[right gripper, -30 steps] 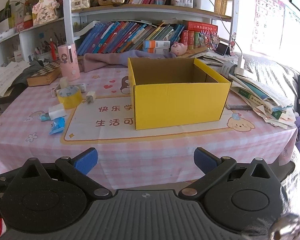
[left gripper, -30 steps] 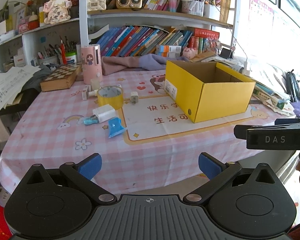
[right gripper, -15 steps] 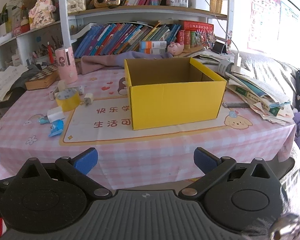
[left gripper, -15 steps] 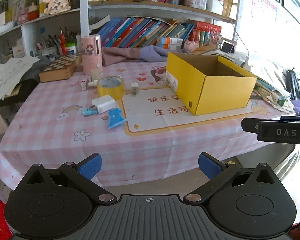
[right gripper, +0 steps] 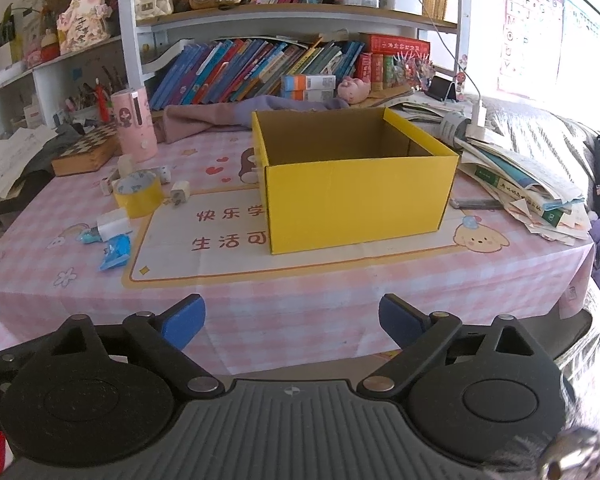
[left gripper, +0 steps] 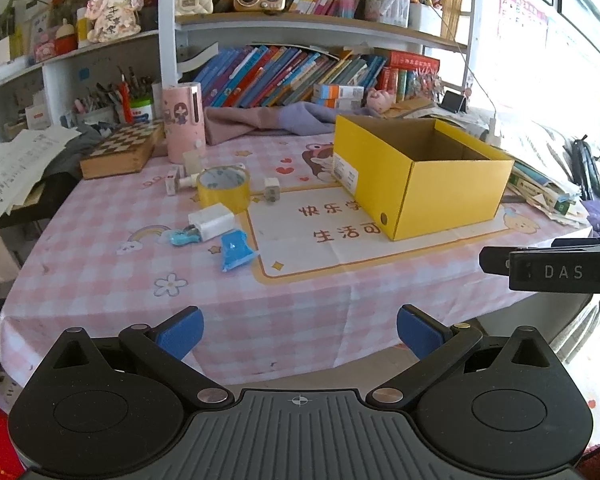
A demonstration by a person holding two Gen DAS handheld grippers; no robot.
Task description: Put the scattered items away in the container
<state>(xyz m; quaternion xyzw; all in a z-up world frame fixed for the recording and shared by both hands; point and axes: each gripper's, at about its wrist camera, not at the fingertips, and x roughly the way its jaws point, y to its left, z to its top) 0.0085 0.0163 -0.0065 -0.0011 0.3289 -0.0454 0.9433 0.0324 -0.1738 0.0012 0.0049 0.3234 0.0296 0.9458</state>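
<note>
Both tongs held short of the worktop, nothing gripped.

My left tongs [left gripper: 300, 330] stand wide apart and empty; my right tongs [right gripper: 292, 320] are also empty, their jaws closing slightly with nothing between them. The yellow box [right gripper: 356, 196] sits open-topped on the worktop [left gripper: 100, 248] at my 12 o'clock from the right view. At its 9 o'clock lie the scattered items: tape roll [left gripper: 223, 188], white charger [left gripper: 212, 221], blue packet [left gripper: 236, 249], small white plug [left gripper: 271, 193].
</note>
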